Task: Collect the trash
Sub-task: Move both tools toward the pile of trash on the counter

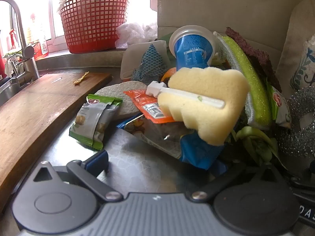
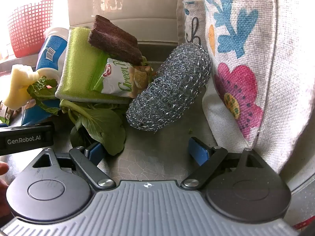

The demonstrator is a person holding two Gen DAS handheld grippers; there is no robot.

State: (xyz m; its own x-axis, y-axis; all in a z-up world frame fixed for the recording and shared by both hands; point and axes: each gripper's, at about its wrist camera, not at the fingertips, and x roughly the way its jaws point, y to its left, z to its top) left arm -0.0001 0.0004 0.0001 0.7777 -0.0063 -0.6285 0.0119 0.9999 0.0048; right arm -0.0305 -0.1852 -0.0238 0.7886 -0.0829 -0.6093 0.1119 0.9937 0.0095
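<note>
A: Looking through the left wrist view first: the left claw (image 1: 157, 164) stands spread as wide as it goes, with nothing between its blue pads, low in the frame over bare bench (image 1: 128, 157). The trash is heaped mid-frame: a yellow sponge brush (image 1: 204, 106) on top, a blue yogurt cup (image 1: 194, 51) behind it, an orange sachet (image 1: 149, 106), and a green snack wrapper (image 1: 94, 120) lying apart at lower left.

B: What's the risk there?

A: The sponge brush sits loosely on the heap. I'd judge that pulling a wrapper from beneath could tip it, or roll the cup off.

B: And the right wrist view?

A: The right claw (image 2: 146, 153) is equally wide and empty, near the bottom. A steel wool scourer (image 2: 169, 92) lies centre, touching a floral cloth bag (image 2: 246, 59) at right. Bok choy leaves (image 2: 98, 125) sprawl by the left pad, and a Green Peas wrapper (image 2: 118, 80) rests on a green cloth (image 2: 78, 63).

B: The hazard?

A: Limp leaves may slip from the grip, and the wire could snag the bag. The left gripper's body (image 2: 25, 139) is also close by, so the two might collide.
</note>
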